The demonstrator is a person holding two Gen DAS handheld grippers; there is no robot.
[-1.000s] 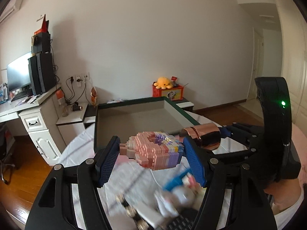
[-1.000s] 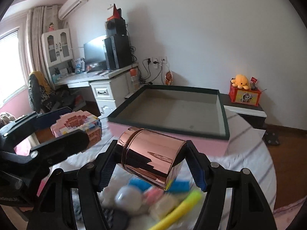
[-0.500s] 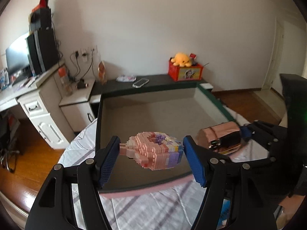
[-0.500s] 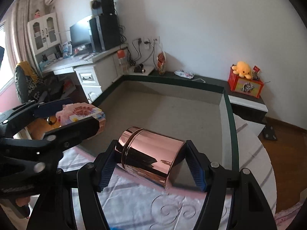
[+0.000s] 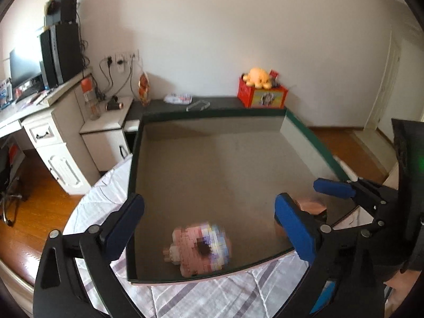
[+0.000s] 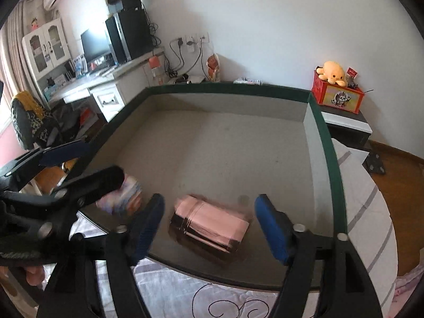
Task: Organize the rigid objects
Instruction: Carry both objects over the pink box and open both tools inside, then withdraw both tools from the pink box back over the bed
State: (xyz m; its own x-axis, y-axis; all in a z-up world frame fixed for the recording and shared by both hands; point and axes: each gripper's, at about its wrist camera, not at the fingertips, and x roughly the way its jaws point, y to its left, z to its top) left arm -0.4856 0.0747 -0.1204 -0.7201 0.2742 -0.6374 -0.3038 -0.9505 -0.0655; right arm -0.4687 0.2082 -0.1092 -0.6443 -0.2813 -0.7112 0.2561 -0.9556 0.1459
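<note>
Copper-coloured canister (image 6: 209, 222) is seen blurred in the green-rimmed box (image 6: 324, 137), between and clear of the opening right hand-held gripper (image 6: 209, 224) pads; the block figure (image 5: 201, 249) likewise lies below the opening left hand-held gripper (image 5: 209, 222).

My left gripper (image 5: 209, 222) is matte black plastic: two angular arms, each tipped with a ribbed blue pad, silver screws set at the joints. My right gripper (image 6: 209, 224) is built the same, black frame, blue pads (image 6: 273, 228), round metal screw heads on each finger. On the right one's black housing, seen from the left camera, a small green light (image 5: 420, 163) glows.
</note>
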